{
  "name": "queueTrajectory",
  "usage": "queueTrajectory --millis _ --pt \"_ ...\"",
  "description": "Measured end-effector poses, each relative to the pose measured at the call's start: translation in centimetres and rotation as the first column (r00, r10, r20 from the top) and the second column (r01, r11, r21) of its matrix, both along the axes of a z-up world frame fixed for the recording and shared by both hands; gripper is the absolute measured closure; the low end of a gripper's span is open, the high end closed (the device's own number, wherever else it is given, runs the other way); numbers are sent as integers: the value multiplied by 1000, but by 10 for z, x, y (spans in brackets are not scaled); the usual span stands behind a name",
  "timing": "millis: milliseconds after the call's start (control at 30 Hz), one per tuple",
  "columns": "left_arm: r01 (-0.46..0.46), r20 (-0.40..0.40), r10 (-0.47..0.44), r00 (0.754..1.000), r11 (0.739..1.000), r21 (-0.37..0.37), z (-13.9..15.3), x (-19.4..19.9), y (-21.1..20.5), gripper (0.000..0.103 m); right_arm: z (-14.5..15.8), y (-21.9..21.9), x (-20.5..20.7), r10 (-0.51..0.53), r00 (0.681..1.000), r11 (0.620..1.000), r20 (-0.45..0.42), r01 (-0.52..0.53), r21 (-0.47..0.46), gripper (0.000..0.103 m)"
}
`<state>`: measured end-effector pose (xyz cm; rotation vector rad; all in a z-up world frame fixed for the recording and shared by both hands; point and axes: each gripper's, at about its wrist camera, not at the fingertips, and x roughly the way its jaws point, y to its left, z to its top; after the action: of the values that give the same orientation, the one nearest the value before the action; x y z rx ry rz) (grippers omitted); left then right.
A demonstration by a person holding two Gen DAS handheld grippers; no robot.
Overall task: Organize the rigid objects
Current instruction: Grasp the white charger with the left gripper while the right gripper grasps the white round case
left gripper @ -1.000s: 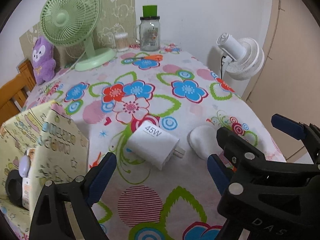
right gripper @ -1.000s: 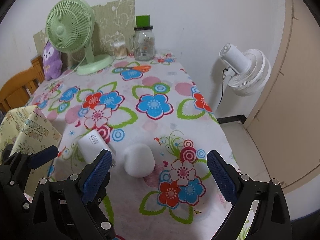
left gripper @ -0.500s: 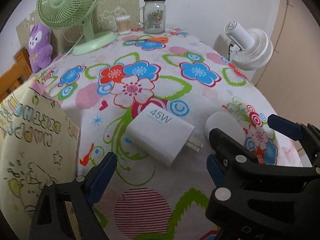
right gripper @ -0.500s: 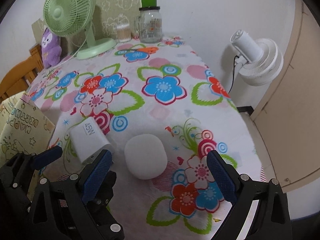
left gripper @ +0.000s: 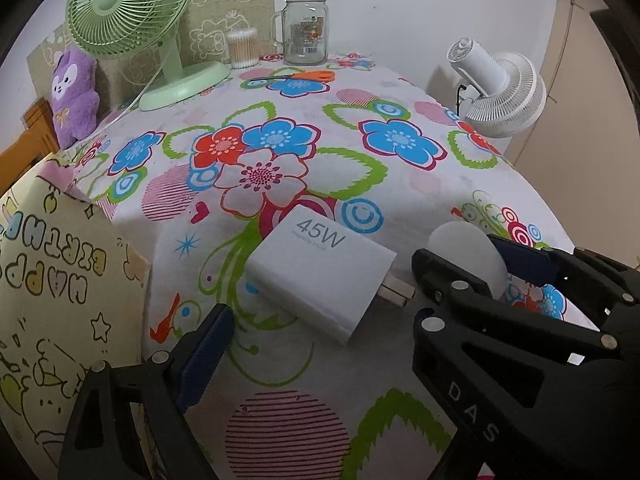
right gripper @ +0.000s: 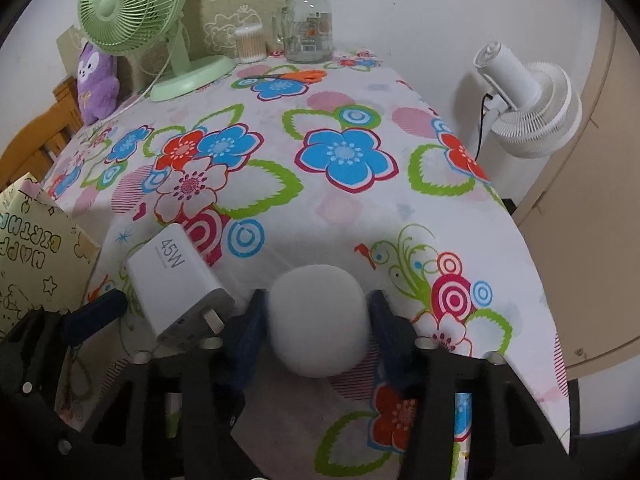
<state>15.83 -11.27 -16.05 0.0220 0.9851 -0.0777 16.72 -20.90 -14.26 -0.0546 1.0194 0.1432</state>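
Tablecloth [left gripper: 400, 200] in white with bright red, blue and green flowers covers the table, and two of the task's things lie on its near end. White square charger block marked "45W" [left gripper: 320, 272] rests flat on the cloth with its metal prongs turned toward the right gripper; the left gripper [left gripper: 320, 344] stands low over it with its blue-padded jaws spread wide, one finger [left gripper: 204, 352] to the charger's left, the other hidden behind the right tool's black frame, and neither pad touching the block. Just beside the charger, on its right, sits a white rounded puck-like object [right gripper: 320, 320] (what it is made of I cannot tell). The right gripper [right gripper: 320, 320] has just been closing on it: the blue pads now sit against both flanks of the white object, which is still down on the cloth.

At the left edge stands a pale yellow paper gift bag with cartoon lettering [left gripper: 48, 280]. Far back on the table are a light green desk fan [left gripper: 132, 20], a purple plush toy [left gripper: 74, 96], a clear tub of cotton swabs [left gripper: 242, 48], a glass mug jar with a green lid [left gripper: 306, 20] and orange-handled scissors [left gripper: 300, 76]. A white clip fan [left gripper: 500, 88] hangs off the table's right side.
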Motion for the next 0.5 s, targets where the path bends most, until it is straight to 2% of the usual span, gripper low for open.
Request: queueTrajectory --millis 500 --pt "-7 21 7 1000 1000 -4 0 30 -3 11 9 -14 16 -56 998 998 23 57 -4 51"
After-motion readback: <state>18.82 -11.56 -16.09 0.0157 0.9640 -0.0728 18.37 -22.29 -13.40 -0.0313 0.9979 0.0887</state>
